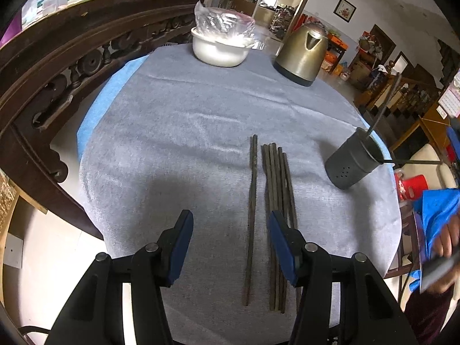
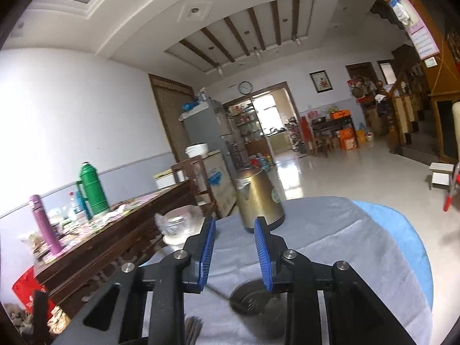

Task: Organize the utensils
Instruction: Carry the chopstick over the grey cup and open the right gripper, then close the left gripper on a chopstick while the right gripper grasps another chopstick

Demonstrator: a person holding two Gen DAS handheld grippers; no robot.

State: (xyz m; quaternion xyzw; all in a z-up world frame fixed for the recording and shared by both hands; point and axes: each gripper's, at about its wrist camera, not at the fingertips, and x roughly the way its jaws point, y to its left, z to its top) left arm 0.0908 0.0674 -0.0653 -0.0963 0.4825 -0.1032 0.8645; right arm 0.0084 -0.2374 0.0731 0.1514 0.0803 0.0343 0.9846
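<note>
Several dark chopsticks lie side by side on the grey cloth: a single chopstick (image 1: 251,215) and, just right of it, a bundle of chopsticks (image 1: 277,224). My left gripper (image 1: 230,221) hovers open above their near halves; the single one shows in the gap, and the right finger covers part of the bundle. A dark grey holder cup (image 1: 355,162) stands to the right with two chopsticks leaning out of it. My right gripper (image 2: 235,224) is open and empty, just above the holder cup (image 2: 250,299). One chopstick (image 2: 215,290) leans out to the cup's left.
A brass-coloured kettle (image 1: 302,54) and a white bowl (image 1: 220,46) under a plastic bag stand at the table's far edge. A carved wooden cabinet (image 1: 57,66) runs along the left. A person's hand (image 1: 445,244) is at the right edge. Flasks stand on the cabinet (image 2: 92,189).
</note>
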